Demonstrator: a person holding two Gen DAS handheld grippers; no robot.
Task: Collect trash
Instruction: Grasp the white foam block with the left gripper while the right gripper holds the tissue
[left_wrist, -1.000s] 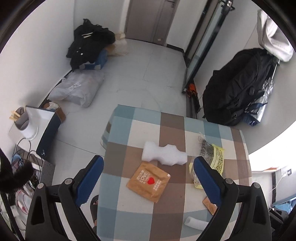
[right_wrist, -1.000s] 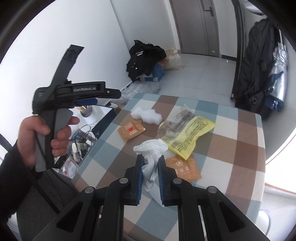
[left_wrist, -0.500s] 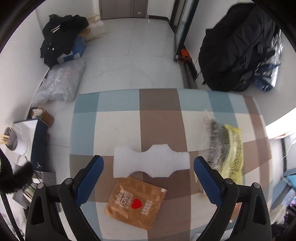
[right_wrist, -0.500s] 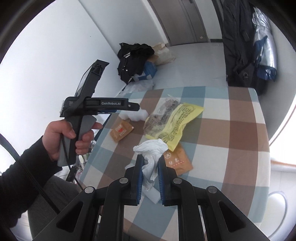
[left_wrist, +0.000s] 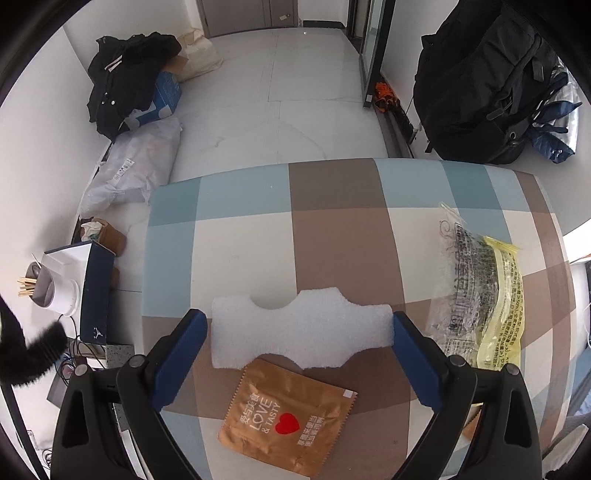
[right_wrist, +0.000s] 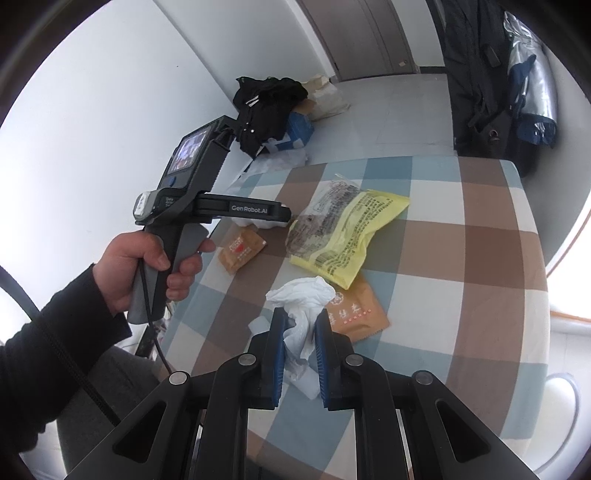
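The left gripper (left_wrist: 297, 330) is wide open and points steeply down at the table (left_wrist: 340, 236); the foam (left_wrist: 299, 334) lies flat between its fingers, with its long axis running from one blue pad to the other. The left pad is a little apart from the foam end, and the right pad is at the other end. The foam is white and grainy, with notches cut in both long edges. Just below it lies a golden sachet (left_wrist: 288, 417) with a red heart. The right gripper (right_wrist: 298, 338) is clenched on a crumpled white tissue (right_wrist: 301, 308), which sticks up from the pads above the table.
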